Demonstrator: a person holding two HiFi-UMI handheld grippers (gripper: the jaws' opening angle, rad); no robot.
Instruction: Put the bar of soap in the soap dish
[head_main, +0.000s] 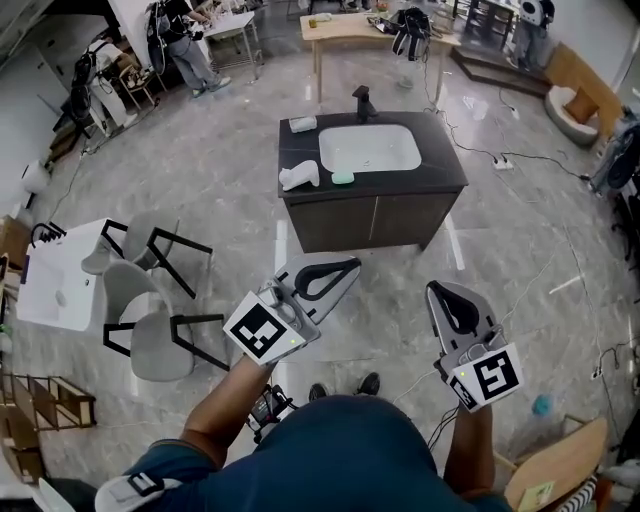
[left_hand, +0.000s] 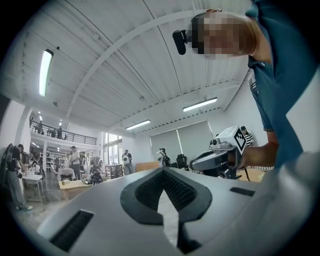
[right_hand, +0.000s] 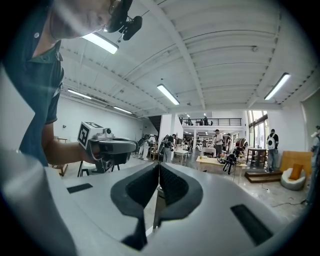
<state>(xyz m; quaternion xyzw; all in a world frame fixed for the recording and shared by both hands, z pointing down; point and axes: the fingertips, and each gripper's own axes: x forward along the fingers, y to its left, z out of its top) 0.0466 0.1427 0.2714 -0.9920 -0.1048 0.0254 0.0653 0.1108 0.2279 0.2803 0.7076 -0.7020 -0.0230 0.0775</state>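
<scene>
Person stands on the marble floor, facing a dark vanity cabinet that is well apart from them.

- Left gripper: held level and pointed toward the cabinet. Its own view shows the jaw tips meeting, with only the moulded hollow behind them. Nothing is between them.
- Right gripper: also level, beside the left one. Its pads are pressed together along their length and it is empty.
- Each gripper appears in the other's view, out to the side.

On the cabinet top:
- White basin set into the dark counter, with a black faucet behind it.
- Bar of soap (pale green, small from here): lies flat on the counter at the basin's near-left edge.
- Soap dish: white, at the far-left corner, apart from the soap, with nothing visible in it.
- A white object lies just left of the soap. I cannot tell what it is.

Grey chairs stand to the person's left.
</scene>
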